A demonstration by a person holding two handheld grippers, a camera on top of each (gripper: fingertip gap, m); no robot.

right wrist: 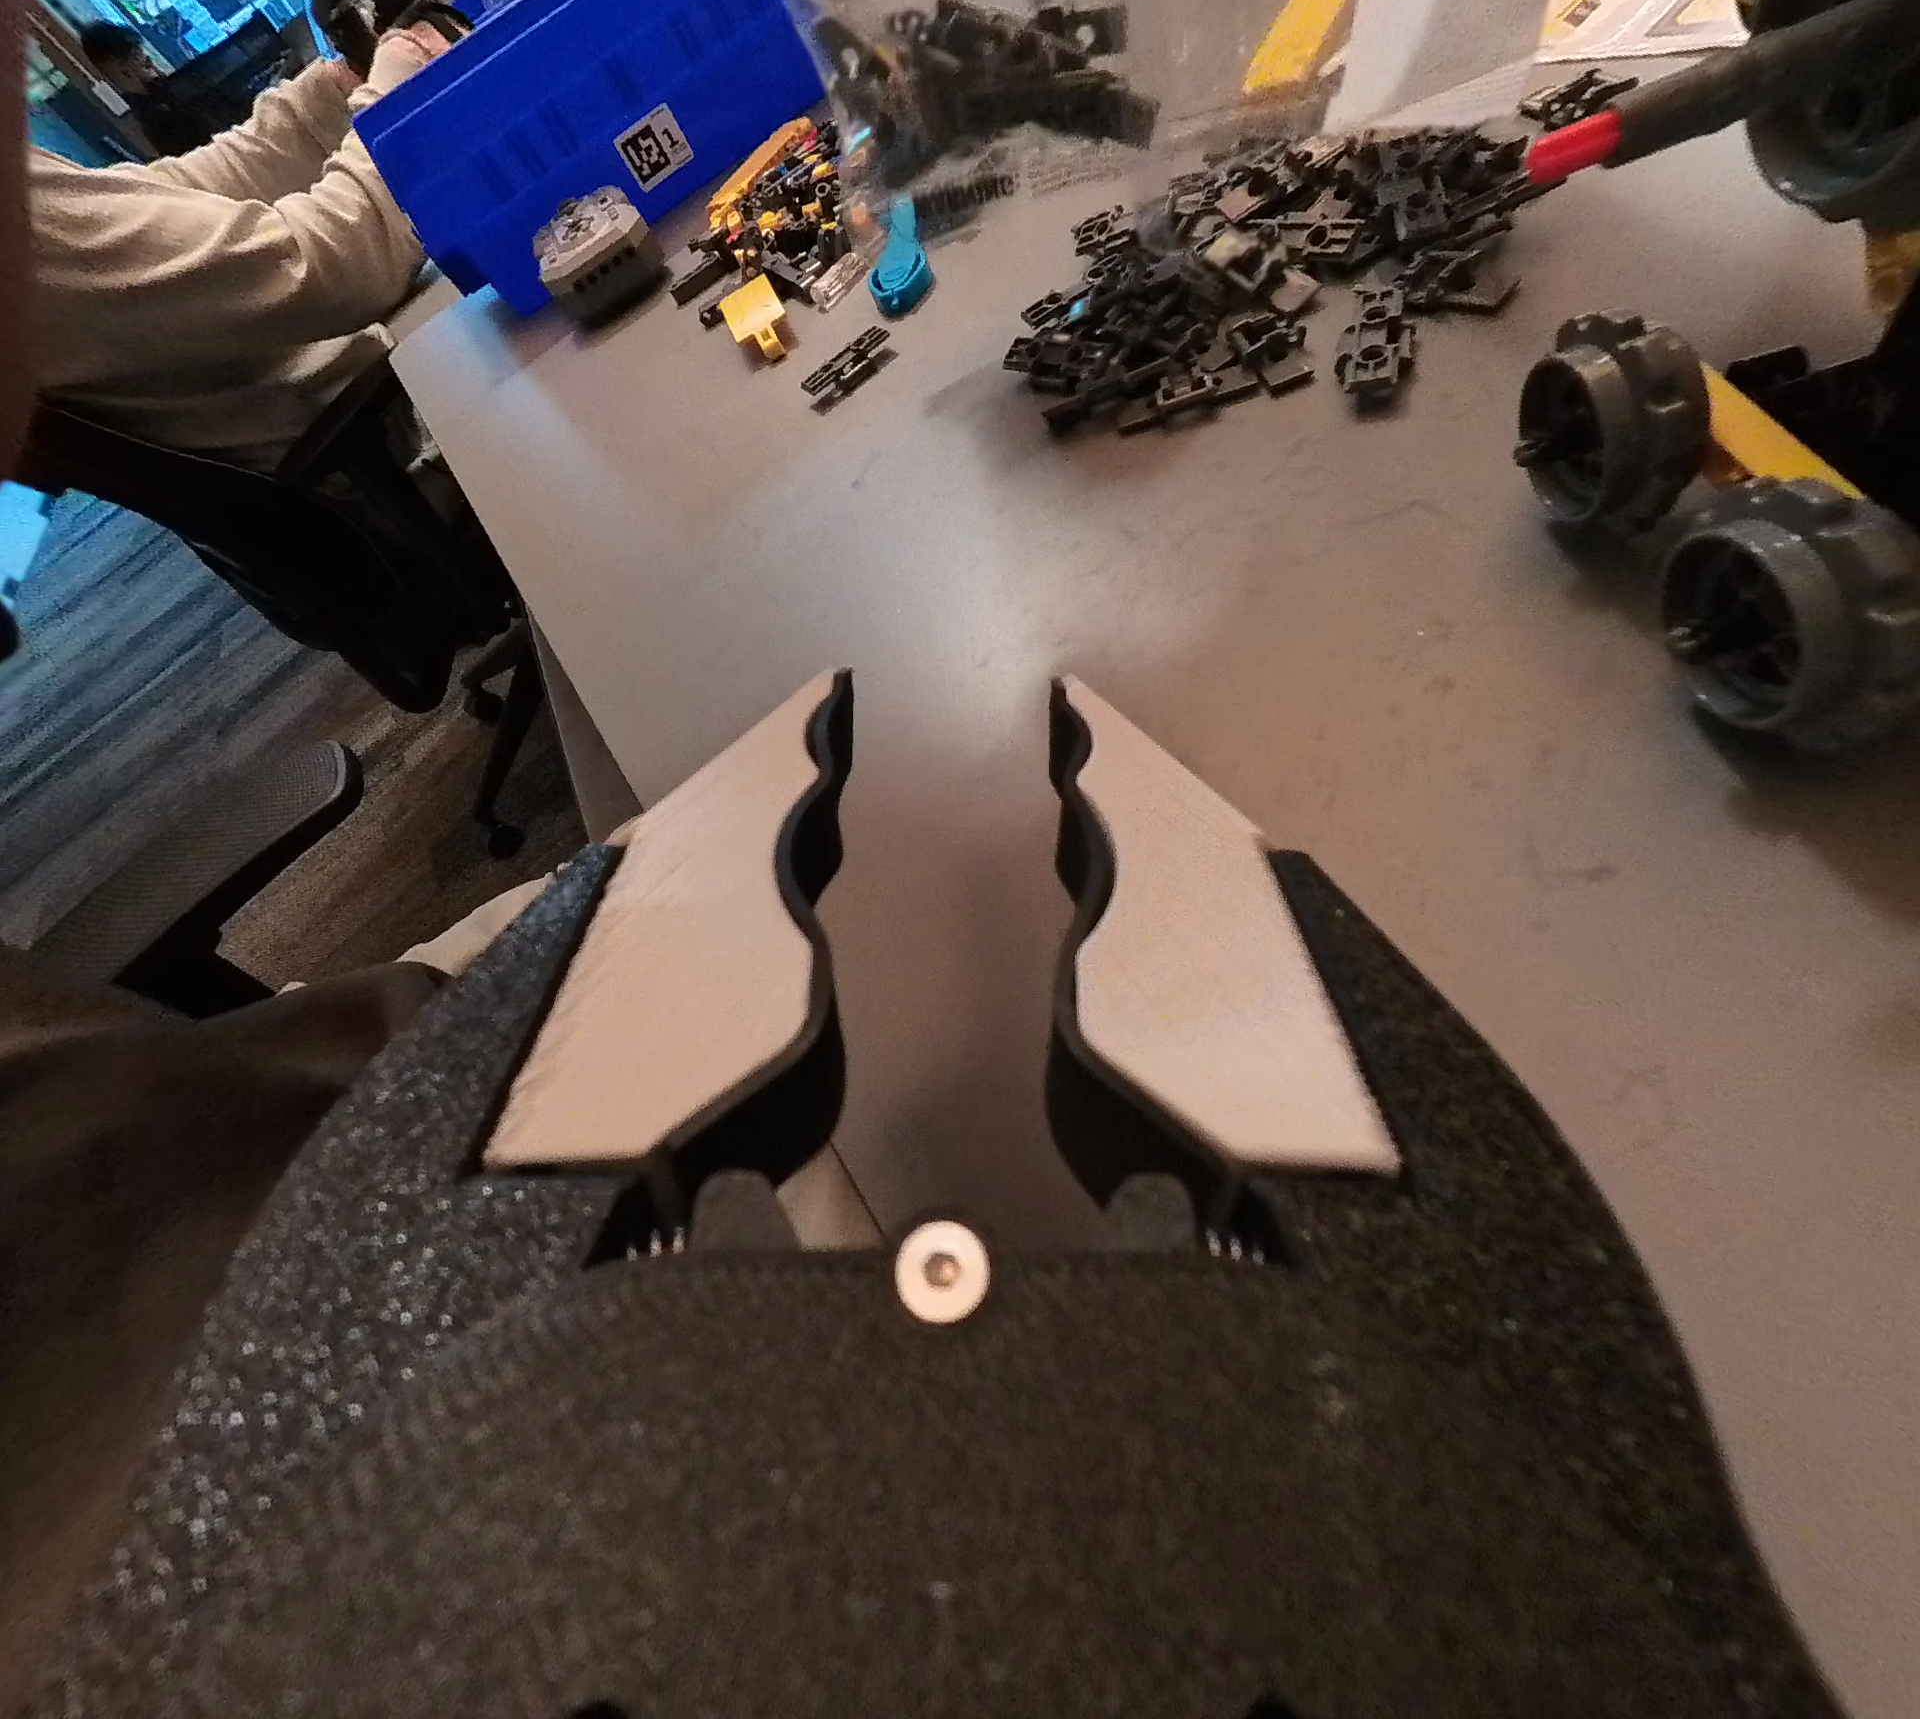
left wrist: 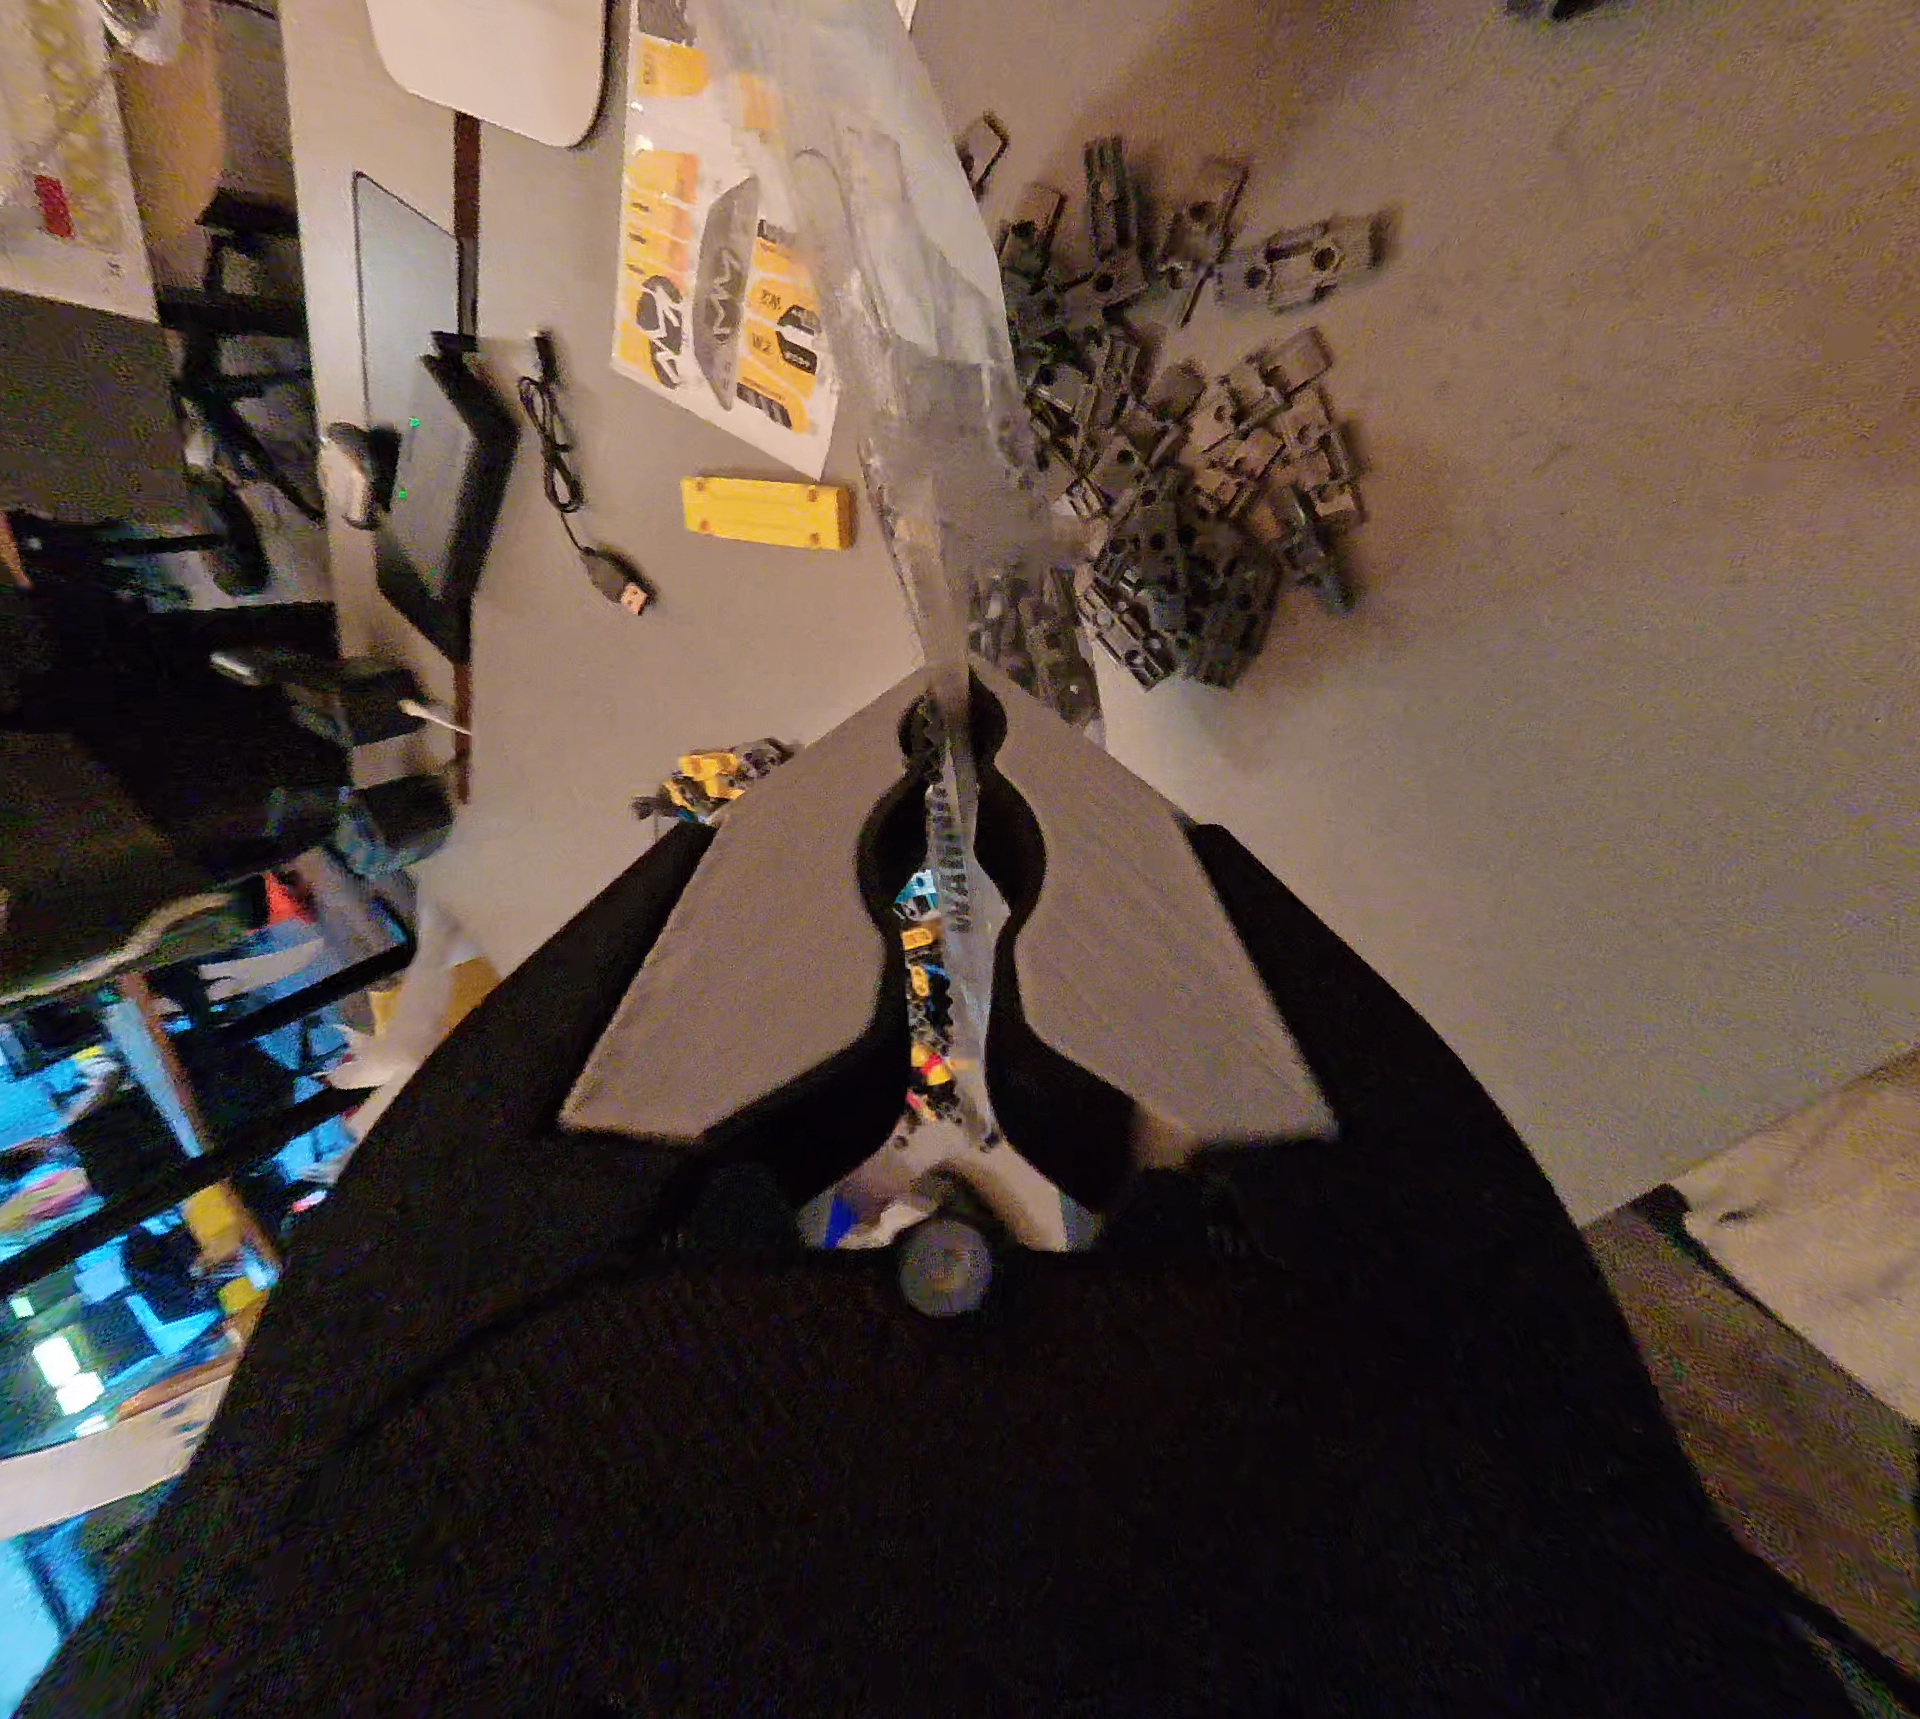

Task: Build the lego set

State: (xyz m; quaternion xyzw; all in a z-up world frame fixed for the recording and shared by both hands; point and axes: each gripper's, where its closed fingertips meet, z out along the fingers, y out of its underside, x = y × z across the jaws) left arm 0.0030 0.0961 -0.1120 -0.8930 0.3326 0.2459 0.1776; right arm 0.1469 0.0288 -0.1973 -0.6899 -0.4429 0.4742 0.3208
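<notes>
My left gripper [left wrist: 951, 682] is shut on a clear plastic bag [left wrist: 894, 246], which is pinched flat between the pads and stretches away from the fingertips over the grey table [left wrist: 1507, 630]. A heap of dark grey building pieces [left wrist: 1174, 443] lies just beyond the fingertips, to the right of the bag. In the right wrist view the bag [right wrist: 987, 7] hangs at the top centre with some black pieces inside, above the heap of pieces [right wrist: 1247, 277]. My right gripper [right wrist: 951, 682] is open and empty, low over a bare stretch of table, well short of the heap.
A yellow plate [left wrist: 769, 512], a sticker sheet [left wrist: 717, 287] and a USB cable [left wrist: 582, 506] lie left of the bag. A blue bin [right wrist: 603, 80], a grey block [right wrist: 592, 246], a small mixed pile [right wrist: 779, 215], a teal tool [right wrist: 899, 267] and grey wheels [right wrist: 1766, 609] stand around. A seated person's sleeve [right wrist: 208, 235] is at the left. The grippers' ends are close to 20 cm from one another.
</notes>
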